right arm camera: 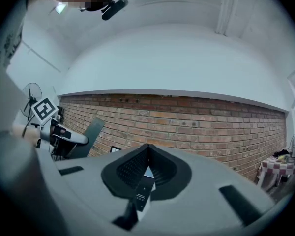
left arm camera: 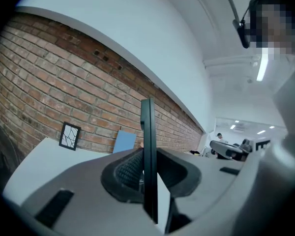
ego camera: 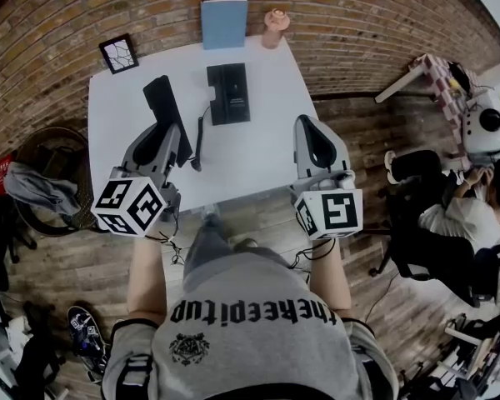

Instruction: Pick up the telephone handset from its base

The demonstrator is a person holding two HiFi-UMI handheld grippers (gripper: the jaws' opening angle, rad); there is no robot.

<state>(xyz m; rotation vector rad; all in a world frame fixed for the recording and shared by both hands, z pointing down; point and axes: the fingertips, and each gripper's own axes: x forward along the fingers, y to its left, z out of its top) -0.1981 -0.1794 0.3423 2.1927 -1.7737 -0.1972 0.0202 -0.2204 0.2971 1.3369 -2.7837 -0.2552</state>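
The black telephone base (ego camera: 228, 94) lies on the white table (ego camera: 267, 152), toward its far side. My left gripper (ego camera: 172, 137) is shut on the black handset (ego camera: 165, 105), which is lifted off the base and off to its left. A dark cord (ego camera: 200, 138) runs from the handset toward the base. In the left gripper view the handset (left arm camera: 148, 146) stands edge-on between the pads of the left gripper (left arm camera: 147, 167). My right gripper (ego camera: 310, 125) hovers over the table's right side, shut and empty; in its own view the right gripper (right arm camera: 147, 154) shows jaws meeting, with the handset (right arm camera: 90, 132) at left.
A blue book (ego camera: 224, 22) and a small framed picture (ego camera: 118, 54) lean on the brick wall behind the table. A pink object (ego camera: 275, 27) stands at the far right corner. A round fan (ego camera: 46, 169) is on the left, and a seated person (ego camera: 471, 211) is on the right.
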